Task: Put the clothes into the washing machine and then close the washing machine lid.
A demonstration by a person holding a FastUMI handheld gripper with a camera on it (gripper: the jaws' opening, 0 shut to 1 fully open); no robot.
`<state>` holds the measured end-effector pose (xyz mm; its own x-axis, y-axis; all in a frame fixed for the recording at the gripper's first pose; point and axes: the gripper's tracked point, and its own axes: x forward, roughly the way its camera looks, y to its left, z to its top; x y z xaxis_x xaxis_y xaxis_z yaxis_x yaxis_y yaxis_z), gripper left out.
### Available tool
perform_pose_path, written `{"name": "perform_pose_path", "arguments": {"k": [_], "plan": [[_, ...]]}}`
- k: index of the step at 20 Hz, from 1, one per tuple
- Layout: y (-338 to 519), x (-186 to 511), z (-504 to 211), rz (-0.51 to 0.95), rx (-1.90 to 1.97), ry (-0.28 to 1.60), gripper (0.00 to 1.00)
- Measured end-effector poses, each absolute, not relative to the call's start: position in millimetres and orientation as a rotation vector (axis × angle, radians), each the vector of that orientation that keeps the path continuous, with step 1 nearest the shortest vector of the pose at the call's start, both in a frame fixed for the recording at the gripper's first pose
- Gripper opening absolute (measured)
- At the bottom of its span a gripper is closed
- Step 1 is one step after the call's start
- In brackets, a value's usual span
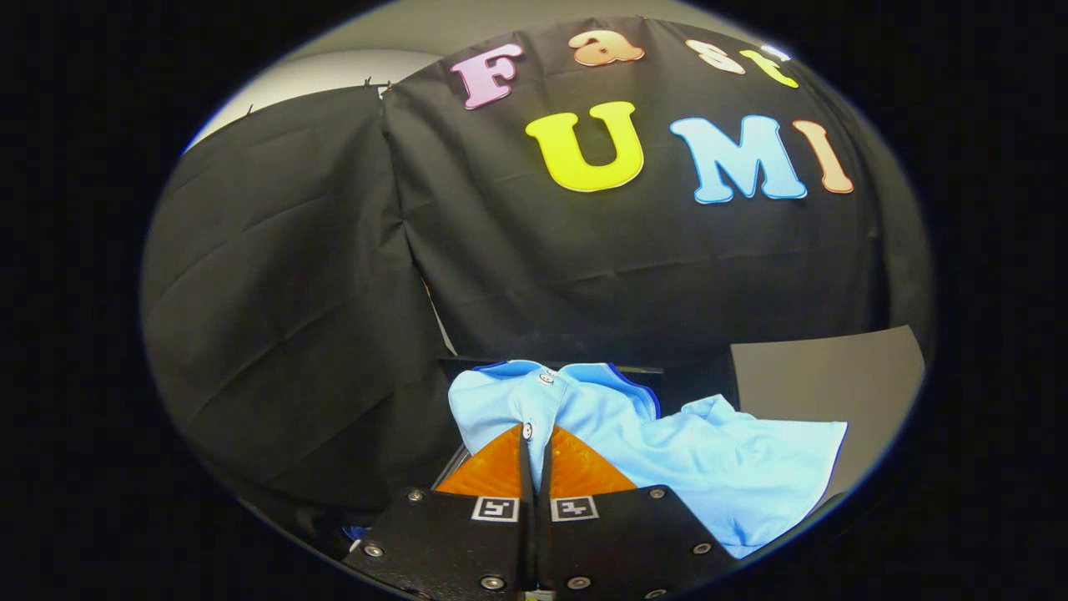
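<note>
The shirt (667, 451) is a light-blue polo with a darker blue edge on the collar and 1 small button visible at the placket. It is soft, light fabric — it will drape, fold and stretch, not hold a shape, and it is neither fragile nor slippery by the look of it. It hangs and spreads just ahead of the fingers, collar uppermost, with the body and a sleeve trailing off to the right over a dark surface.

The gripper (534, 442) has its 2 fingers drawn together with almost no gap. A fold of the shirt near the placket, below the collar, sits at the fingertips and appears pinched between them, so the judgement is that the shirt is in its grasp. A hold near the collar is sound: the fabric is doubled there, so a thick fold is less likely to slip out than a single layer.

Count: 1 shirt, 1 gripper.

Beyond the shirt stands a grey panel (826, 384) to the right — whether it belongs to the washing machine cannot be told.
</note>
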<state>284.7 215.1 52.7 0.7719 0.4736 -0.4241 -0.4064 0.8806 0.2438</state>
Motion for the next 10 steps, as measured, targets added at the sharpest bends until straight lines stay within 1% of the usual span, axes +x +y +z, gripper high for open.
{"name": "perform_pose_path", "arguments": {"k": [10], "plan": [[271.8, 282.8, 2.2, 0.485, 0.137, 0.55, 0.0]]}}
